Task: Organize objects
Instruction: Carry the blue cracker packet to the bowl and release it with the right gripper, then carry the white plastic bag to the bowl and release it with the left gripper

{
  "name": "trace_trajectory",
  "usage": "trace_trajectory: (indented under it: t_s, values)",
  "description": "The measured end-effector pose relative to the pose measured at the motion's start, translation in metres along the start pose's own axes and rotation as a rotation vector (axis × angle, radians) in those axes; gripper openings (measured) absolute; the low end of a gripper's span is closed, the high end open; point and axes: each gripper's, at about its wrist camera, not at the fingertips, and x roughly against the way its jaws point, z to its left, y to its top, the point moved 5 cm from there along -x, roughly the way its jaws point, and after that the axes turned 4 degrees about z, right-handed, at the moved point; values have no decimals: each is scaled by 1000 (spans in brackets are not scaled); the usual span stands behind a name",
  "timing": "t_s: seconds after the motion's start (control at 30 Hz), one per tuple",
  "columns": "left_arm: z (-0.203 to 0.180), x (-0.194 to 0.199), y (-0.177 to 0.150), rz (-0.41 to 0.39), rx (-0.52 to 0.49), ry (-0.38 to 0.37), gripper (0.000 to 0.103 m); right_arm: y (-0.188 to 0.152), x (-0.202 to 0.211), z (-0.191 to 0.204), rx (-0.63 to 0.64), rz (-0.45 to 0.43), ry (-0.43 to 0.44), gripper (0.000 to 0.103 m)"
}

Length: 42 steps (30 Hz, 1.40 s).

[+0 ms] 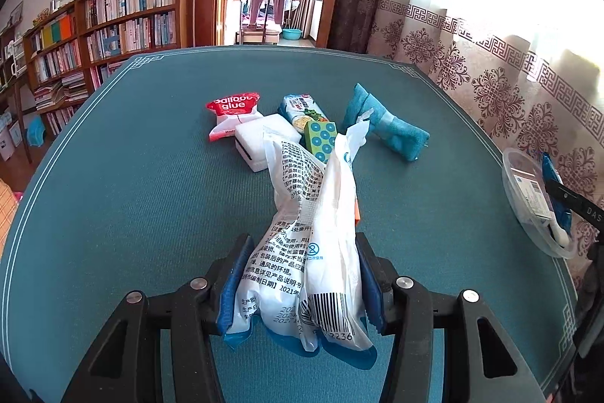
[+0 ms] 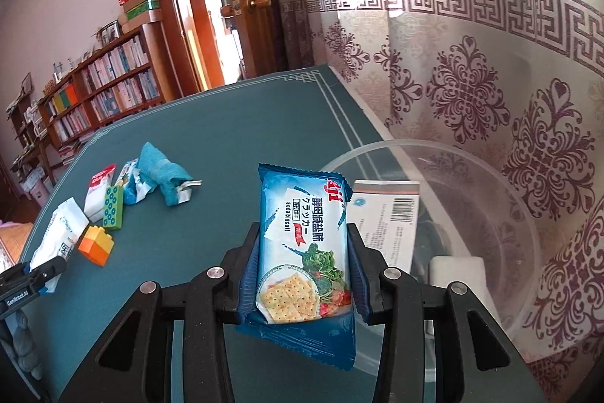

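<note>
Over the teal table mat, the right gripper clamps a light, crushable soda-biscuit pack mid-body, while the left gripper pinches a limp, slippery white pouch.

bookshelf left | open wooden door | patterned curtain, backlit

The red packet on my table reads "Balloon glue". The white bag in my left tongs carries Chinese print, a barcode, "2021" and digits ending "2236". My right tongs hold a blue pack marked "soda biscuit", with Chinese and Japanese lettering and a red logo ending "ji". The left tongs' arm bears "GenRobot.AI". A box in the bowl shows a barcode; its small text is unreadable.
</note>
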Motion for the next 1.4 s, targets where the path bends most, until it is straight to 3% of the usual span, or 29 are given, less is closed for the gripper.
trace_trajectory:
  t_s: [0.3, 0.6, 0.73, 0.87, 1.1, 1.4]
  values:
    - [-26, 1, 1, 7, -43, -28, 55, 13, -9, -68, -115, -10, -119, 43]
    - [-44, 1, 2, 12, -78, -43, 55, 27, -34, -95, -170, 3, -158, 43]
    - [-46, -1, 3, 19, -79, -41, 55, 31, -45, -101, -192, 15, -154, 43]
    - [-49, -2, 2, 23, -82, -46, 55, 32, -56, -104, -231, 36, -96, 43]
    - [-56, -4, 1, 32, -91, -55, 55, 28, -47, -100, -224, 16, -74, 51]
    - [-82, -2, 8, 20, -136, -81, 55, 2, -9, -82, -93, -22, -100, 51]
